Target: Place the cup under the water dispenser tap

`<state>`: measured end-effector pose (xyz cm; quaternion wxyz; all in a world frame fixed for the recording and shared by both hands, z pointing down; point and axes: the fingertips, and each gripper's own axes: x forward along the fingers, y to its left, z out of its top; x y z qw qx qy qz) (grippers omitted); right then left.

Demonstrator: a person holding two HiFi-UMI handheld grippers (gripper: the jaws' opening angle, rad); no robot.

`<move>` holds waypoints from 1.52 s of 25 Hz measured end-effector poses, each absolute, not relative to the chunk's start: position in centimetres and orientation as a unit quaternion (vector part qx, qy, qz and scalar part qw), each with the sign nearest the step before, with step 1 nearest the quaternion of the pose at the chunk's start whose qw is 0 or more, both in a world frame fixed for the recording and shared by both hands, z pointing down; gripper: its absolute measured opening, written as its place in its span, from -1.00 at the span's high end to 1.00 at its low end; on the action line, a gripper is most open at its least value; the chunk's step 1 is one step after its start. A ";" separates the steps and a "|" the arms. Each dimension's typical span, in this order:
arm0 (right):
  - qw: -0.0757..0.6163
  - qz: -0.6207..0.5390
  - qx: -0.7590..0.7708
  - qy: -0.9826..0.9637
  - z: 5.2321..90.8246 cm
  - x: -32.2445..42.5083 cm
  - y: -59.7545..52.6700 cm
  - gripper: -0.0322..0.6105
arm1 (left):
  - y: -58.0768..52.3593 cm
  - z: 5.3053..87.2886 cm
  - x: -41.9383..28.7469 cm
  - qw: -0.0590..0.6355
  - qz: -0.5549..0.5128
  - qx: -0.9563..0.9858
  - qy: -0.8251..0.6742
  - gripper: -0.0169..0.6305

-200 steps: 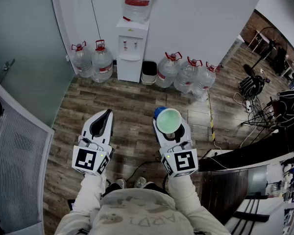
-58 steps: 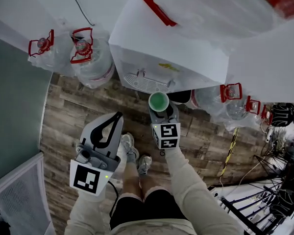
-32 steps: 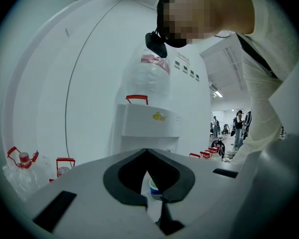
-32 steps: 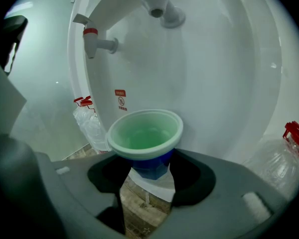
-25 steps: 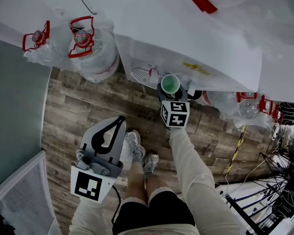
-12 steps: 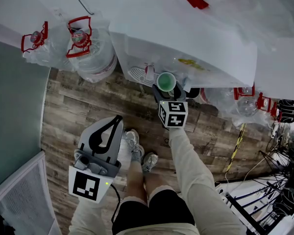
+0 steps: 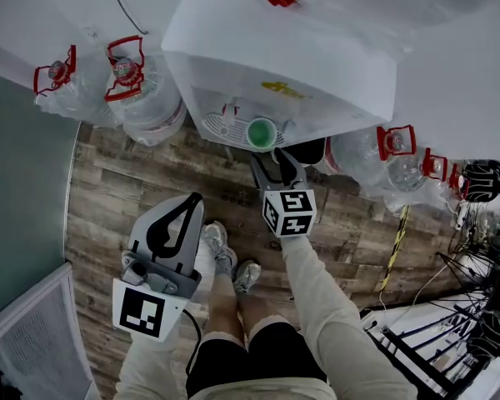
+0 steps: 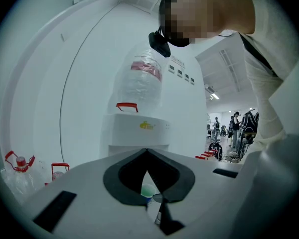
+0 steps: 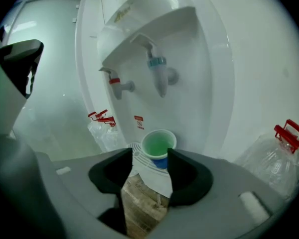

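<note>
The green-lined cup (image 7: 261, 132) stands upright on the white dispenser's (image 7: 275, 65) drip tray (image 7: 221, 127), roughly below the blue tap (image 9: 158, 73); a red tap (image 9: 120, 86) is to its left. My right gripper (image 7: 273, 158) sits just short of the cup (image 9: 158, 146), clear of it. Its jaws are closing with nothing between them, and the pads (image 9: 113, 171) touch nothing. My left gripper (image 7: 196, 198) hangs lower left over the floor, jaws meeting at the tip (image 8: 147, 152), holding nothing. The cup (image 8: 148, 189) shows faintly through its jaw gap.
Large water bottles with red handles stand left (image 7: 142, 90) and right (image 7: 375, 161) of the dispenser. A dark bin (image 7: 312, 150) sits by its right side. The person's shoes (image 7: 221, 248) are on the wooden floor below. Cables and gear (image 7: 483, 182) lie far right.
The right gripper has let go of the cup and drawn back from it. The cup stays on the drip tray. The left gripper has shifted slightly.
</note>
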<state>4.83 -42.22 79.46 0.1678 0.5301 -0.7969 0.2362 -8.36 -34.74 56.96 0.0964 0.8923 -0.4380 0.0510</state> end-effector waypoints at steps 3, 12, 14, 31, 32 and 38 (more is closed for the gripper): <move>0.160 0.208 0.539 -0.800 76.8 5.5 -41.1 0.74 | -33.9 56.1 -7.5 0.094 0.048 0.894 -0.435 0.93; 0.131 0.171 0.556 -0.803 68.8 7.8 -37.3 0.87 | -31.7 51.9 -5.6 0.088 0.037 0.896 -0.434 0.93; 0.124 0.164 0.558 -0.804 66.8 8.4 -36.4 0.87 | -31.1 50.7 -5.2 0.083 0.038 0.896 -0.434 0.93; 0.091 0.121 0.556 -0.817 49.7 11.4 -27.4 0.87 | -25.6 39.5 -3.0 0.044 0.044 0.902 -0.427 0.93; 0.088 0.118 0.556 -0.818 48.8 11.4 -27.1 0.87 | -25.4 39.1 -2.9 0.044 0.046 0.902 -0.427 0.93; 0.077 0.101 0.555 -0.822 44.2 11.3 -25.4 0.87 | -24.4 36.1 -3.0 0.032 0.032 0.901 -0.432 0.93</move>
